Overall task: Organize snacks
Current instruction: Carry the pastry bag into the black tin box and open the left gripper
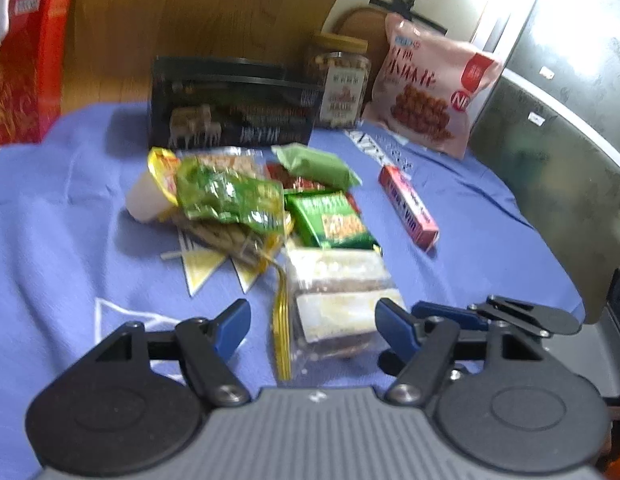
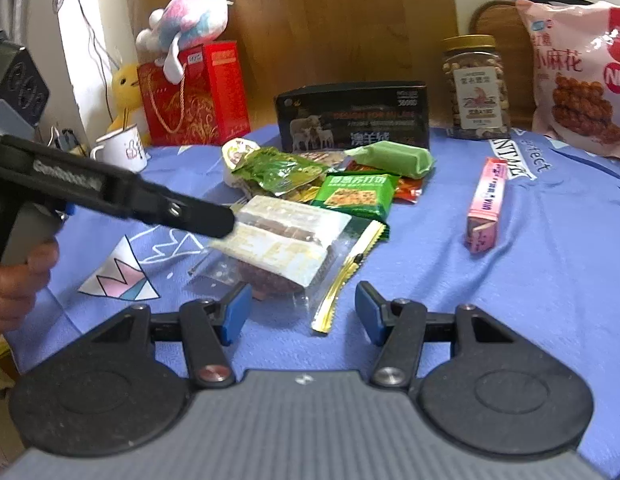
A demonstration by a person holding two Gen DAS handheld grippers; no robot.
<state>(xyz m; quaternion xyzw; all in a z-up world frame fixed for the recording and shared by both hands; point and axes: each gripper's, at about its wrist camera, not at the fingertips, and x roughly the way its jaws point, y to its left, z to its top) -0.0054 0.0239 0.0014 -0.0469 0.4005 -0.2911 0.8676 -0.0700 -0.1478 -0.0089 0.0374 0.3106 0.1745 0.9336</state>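
A pile of snacks lies on the blue cloth (image 1: 62, 240): a clear bag of cake slices (image 1: 337, 300) (image 2: 286, 240), a green cracker pack (image 1: 331, 220) (image 2: 355, 194), a crinkled green bag (image 1: 230, 196) (image 2: 278, 170), a pale green bar (image 1: 315, 164) (image 2: 393, 158) and a pink box (image 1: 407, 206) (image 2: 485, 204) apart to the right. My left gripper (image 1: 311, 326) is open, its jaws on either side of the cake bag's near end. My right gripper (image 2: 302, 310) is open just before the same bag. The left gripper's body (image 2: 122, 196) reaches in from the left in the right wrist view.
At the back stand a black box (image 1: 230, 108) (image 2: 351, 120), a nut jar (image 1: 341, 86) (image 2: 475, 88), a pink snack bag (image 1: 429, 88) (image 2: 581, 76) and a red gift bag (image 1: 26, 64) (image 2: 190, 96). A mug (image 2: 124, 148) and plush toys (image 2: 186, 20) stand at the left.
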